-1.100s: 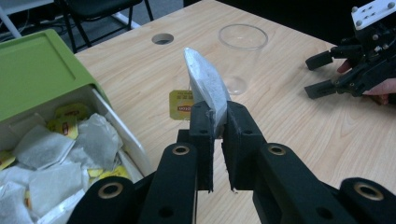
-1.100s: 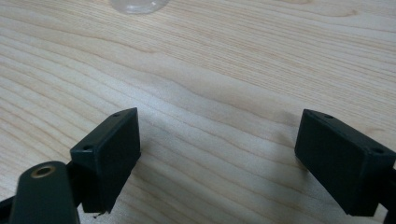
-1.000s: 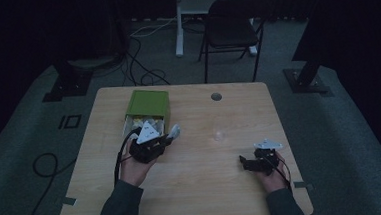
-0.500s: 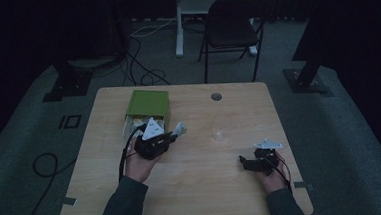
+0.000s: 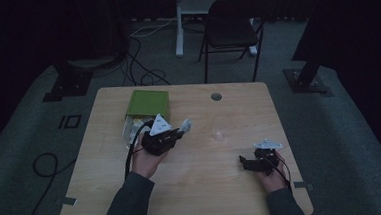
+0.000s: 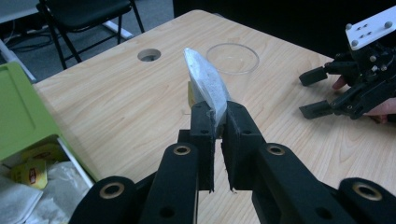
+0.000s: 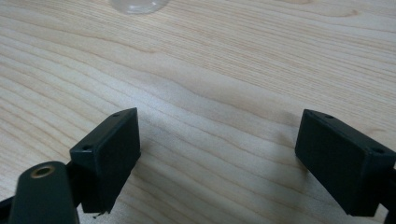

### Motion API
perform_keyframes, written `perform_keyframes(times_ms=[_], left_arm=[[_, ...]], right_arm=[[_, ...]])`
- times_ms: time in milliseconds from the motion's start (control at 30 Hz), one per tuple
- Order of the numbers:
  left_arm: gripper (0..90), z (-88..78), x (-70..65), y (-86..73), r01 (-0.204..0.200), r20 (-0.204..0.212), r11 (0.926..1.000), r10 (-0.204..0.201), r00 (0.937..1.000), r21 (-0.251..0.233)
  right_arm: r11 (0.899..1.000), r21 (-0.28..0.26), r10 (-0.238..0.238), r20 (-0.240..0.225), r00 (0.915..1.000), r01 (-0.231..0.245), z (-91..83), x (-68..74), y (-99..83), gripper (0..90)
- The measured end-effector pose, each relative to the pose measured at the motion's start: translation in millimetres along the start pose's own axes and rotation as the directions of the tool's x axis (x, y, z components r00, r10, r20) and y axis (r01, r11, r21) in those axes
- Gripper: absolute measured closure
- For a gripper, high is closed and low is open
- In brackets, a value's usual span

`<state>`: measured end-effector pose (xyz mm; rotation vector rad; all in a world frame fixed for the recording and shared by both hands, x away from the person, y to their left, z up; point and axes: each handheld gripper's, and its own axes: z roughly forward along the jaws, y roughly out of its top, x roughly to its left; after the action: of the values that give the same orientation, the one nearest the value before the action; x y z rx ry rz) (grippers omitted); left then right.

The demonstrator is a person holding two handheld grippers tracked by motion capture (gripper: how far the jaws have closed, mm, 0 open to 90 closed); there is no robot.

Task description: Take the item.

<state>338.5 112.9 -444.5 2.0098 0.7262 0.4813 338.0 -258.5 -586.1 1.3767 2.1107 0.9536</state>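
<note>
The clear glass (image 7: pixel 138 5) is cut off by the top edge, perhaps its base.

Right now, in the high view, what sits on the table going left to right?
Green lidded box of tea bags → left gripper shut on a white tea-bag sachet → clear glass cup → open right gripper.
</note>
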Motion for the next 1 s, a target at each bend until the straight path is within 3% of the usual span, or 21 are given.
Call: perform_keyframes(times_ms=[1000], left_arm=[[84.0,24.6,-1.7,14.8,-0.001,0.035,1.0000,0.001,0.9994,0.007]], right_arm=[[1.000,0.000,0.000,0.001,1.0000,0.000,0.0,0.0,0.0,13.7]])
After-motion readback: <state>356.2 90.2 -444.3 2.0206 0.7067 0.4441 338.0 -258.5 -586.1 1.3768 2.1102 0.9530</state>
